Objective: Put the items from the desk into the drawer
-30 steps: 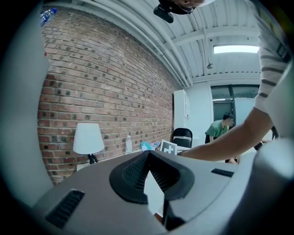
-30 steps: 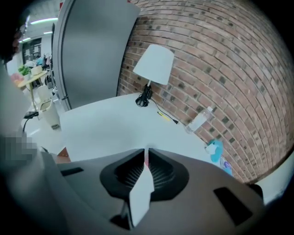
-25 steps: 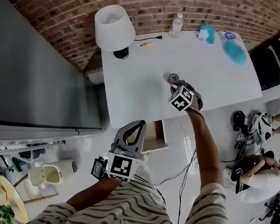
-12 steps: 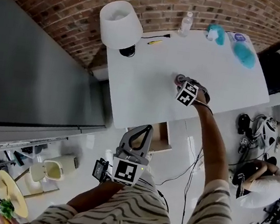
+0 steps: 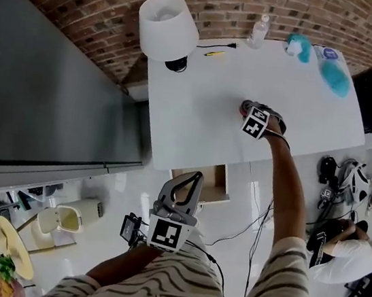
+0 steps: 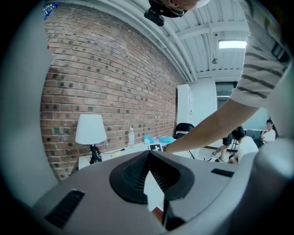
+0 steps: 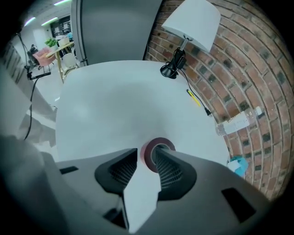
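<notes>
Brick wall point(image 5: 295, 9) across the far side, with a tall grey panel point(image 5: 43, 90) to its left. One white desk point(image 5: 198, 112), its long edge against the bricks. One open drawer point(image 5: 202, 181) below the desk's near edge, its wooden inside showing. One white-shaded lamp point(image 5: 167, 26) on a black base at the desk's far left corner. My left gripper point(image 5: 194, 178) hangs off the desk, in front of the drawer; its jaws meet at the tips with nothing between them, and it points across toward the lamp. My right gripper point(image 7: 146, 151) points steeply down at the desk's near middle. Its jaws stand apart and have just been opening. One jaw sits in the hole of a roll of tape and the other outside it, so the roll's wall is between them; I see no pad pressing on it. Two fluffy teal things point(image 5: 335, 75) lie at the far right corner, well apart from my grippers. One clear bottle point(image 5: 259, 31) stands at the far edge by the bricks. One dark red roll of tape point(image 7: 166, 142) lies flat on the desk under my right gripper. One yellow pen point(image 5: 215, 54) lies between lamp and bottle.
</notes>
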A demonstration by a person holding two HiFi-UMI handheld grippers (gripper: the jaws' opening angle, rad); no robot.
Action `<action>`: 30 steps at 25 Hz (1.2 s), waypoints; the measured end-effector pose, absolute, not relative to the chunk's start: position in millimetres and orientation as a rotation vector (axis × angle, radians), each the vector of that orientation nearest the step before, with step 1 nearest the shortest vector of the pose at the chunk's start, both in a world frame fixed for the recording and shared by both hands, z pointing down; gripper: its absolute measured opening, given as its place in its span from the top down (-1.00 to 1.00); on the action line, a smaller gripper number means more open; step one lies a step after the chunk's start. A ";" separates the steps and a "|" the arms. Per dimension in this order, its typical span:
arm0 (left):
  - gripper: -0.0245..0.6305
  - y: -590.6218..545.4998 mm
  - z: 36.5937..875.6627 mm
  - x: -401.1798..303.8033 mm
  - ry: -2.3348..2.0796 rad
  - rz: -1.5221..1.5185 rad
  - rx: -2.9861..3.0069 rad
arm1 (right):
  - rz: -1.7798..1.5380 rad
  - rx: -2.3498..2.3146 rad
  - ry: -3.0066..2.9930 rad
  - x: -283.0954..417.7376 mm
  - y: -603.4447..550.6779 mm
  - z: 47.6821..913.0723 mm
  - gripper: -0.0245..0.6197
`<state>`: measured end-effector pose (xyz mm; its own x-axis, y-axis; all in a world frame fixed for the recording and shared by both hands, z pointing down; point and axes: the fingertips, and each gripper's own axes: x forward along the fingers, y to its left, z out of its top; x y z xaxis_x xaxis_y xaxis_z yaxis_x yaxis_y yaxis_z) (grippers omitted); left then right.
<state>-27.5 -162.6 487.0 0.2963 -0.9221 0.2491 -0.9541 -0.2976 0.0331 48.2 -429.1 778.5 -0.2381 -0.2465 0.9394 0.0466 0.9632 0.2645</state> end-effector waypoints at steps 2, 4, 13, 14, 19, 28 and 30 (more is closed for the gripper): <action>0.91 -161.4 489.2 -30.6 -1.756 0.278 2.372 | -0.282 0.127 -1.785 45.4 -429.3 782.7 0.57; 0.91 -161.2 492.0 -32.8 -1.764 0.290 2.361 | -0.293 0.114 -1.770 43.4 -431.1 788.2 0.57; 0.91 -151.7 498.3 -38.3 -1.782 0.318 2.341 | -0.261 0.159 -1.720 46.2 -439.5 802.9 0.53; 0.91 -150.8 498.5 -38.4 -1.782 0.317 2.336 | -0.275 0.160 -1.717 46.2 -440.0 803.6 0.56; 0.91 -149.2 496.6 -40.4 -1.787 0.313 2.334 | -0.299 0.163 -1.710 45.5 -437.9 801.4 0.63; 0.91 -145.4 477.0 -32.8 -1.760 0.272 2.385 | -0.137 0.355 -1.904 38.9 -426.6 740.3 0.65; 0.91 -145.2 471.2 -31.6 -1.749 0.277 2.402 | -0.075 0.426 -1.971 37.7 -422.1 719.1 0.66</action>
